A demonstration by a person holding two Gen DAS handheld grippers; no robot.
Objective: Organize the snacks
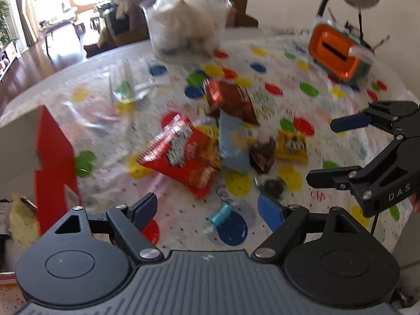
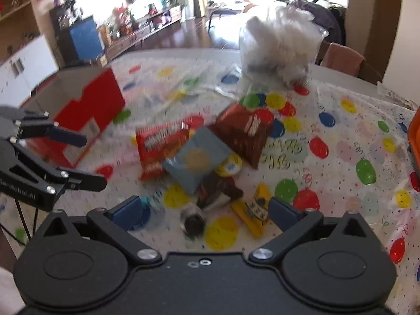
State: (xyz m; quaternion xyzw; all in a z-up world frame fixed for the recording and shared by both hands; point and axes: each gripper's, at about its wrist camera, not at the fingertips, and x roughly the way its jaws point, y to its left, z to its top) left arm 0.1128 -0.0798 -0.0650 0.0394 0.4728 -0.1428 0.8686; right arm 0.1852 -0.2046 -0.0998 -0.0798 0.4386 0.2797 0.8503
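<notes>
Loosely heaped, blurred snack packets (image 1: 199, 141) lie before both grippers' wide, empty jaws.

Table (image 1: 23, 110) – polka-dot cloth (image 1: 288, 60) (snack packets (image 1: 183, 155) piled).

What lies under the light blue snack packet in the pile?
The light blue packet overlaps the red snack bag, a yellow round item and a dark wrapper; anything beneath is hidden.

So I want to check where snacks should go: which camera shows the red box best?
The right wrist view: the red box shows its open top and stepped red front, left of the snack pile. The left wrist view shows only one red side at the frame's left edge.
</notes>
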